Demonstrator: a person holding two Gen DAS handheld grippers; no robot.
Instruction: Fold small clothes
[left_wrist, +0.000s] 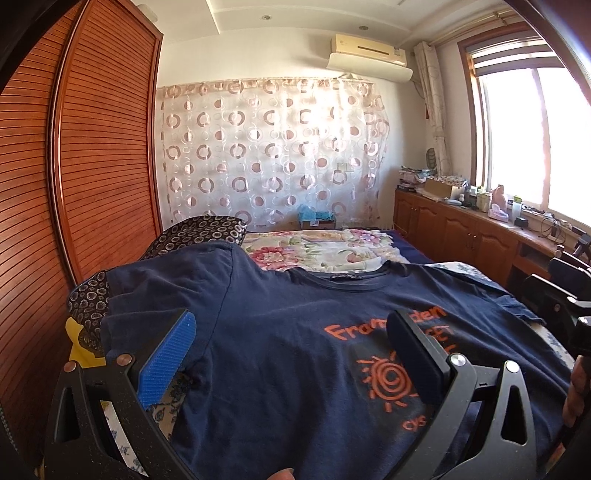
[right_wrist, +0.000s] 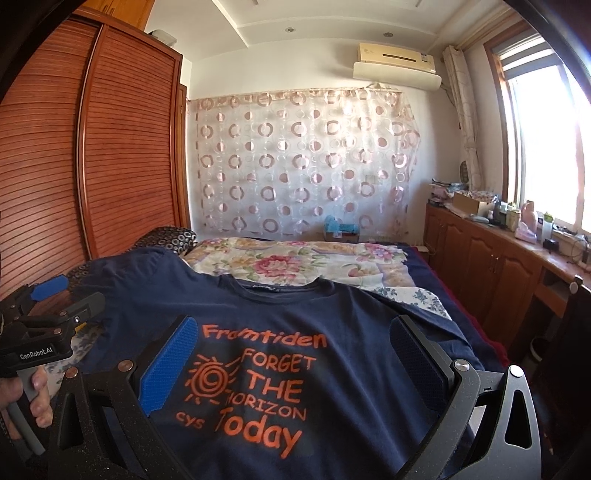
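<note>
Navy T-shirt (right_wrist: 280, 369) with orange lettering lay spread flat on the bed (right_wrist: 295, 262), collar toward 12 o'clock. Left gripper (left_wrist: 291, 354) and right gripper (right_wrist: 291, 354) hovered above, both wide open, empty.

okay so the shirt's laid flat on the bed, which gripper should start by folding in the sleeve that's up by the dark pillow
Left, probably. The left gripper is open over the shirt right by that sleeve beside the pillow. The right gripper, also open, hangs over the print, farther off.
</note>
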